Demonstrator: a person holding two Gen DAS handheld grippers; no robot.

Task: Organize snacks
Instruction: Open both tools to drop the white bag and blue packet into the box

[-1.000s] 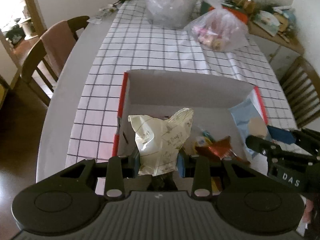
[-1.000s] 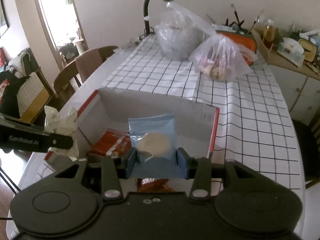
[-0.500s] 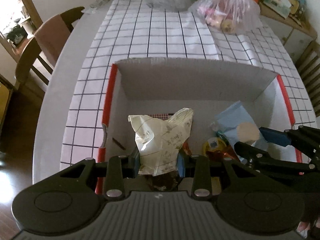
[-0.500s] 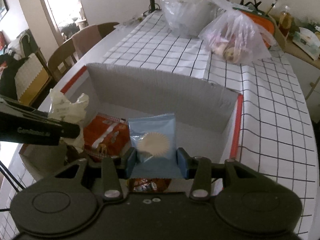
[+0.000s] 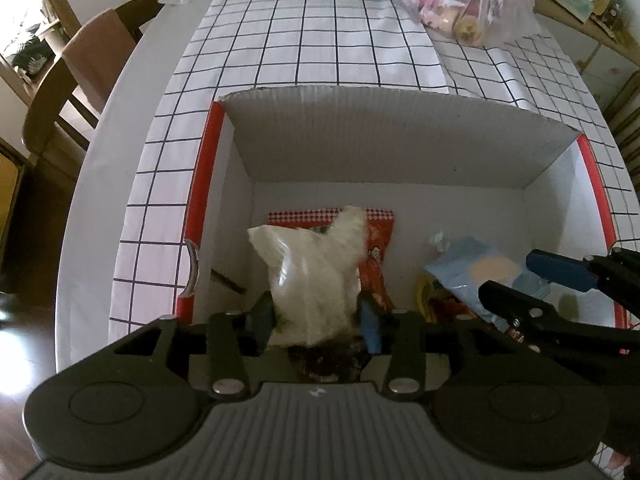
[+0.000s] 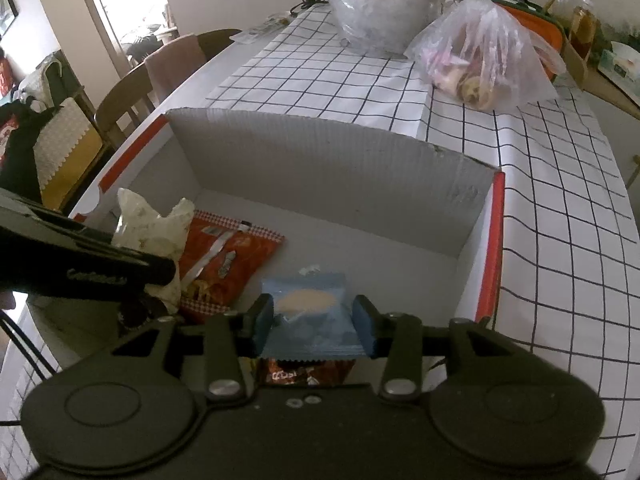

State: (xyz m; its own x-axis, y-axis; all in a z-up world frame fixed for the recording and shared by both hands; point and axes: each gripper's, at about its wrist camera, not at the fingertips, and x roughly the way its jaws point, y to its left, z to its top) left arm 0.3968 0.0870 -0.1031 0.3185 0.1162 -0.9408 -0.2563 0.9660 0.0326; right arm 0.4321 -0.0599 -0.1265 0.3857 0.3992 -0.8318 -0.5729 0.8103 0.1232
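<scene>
White snack packet (image 5: 316, 280) between opening left claw (image 5: 316, 322)

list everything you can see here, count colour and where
box: 1, white with red edges, on the table, open
white packet: 1, between the left gripper's opening jaws, inside the box
blue packet: 1, light blue, between the right gripper's pads, inside the box
red packet: 1, red-orange, flat on the box floor
brown packet: 1, dark brown, under the blue packet
tablecloth: 1, white with black grid, under the box
plastic bags: 2, clear, far end of the table
chairs: 2, wooden, left of the table
left gripper: 1, black with blue pads
right gripper: 1, black with blue pads
</scene>
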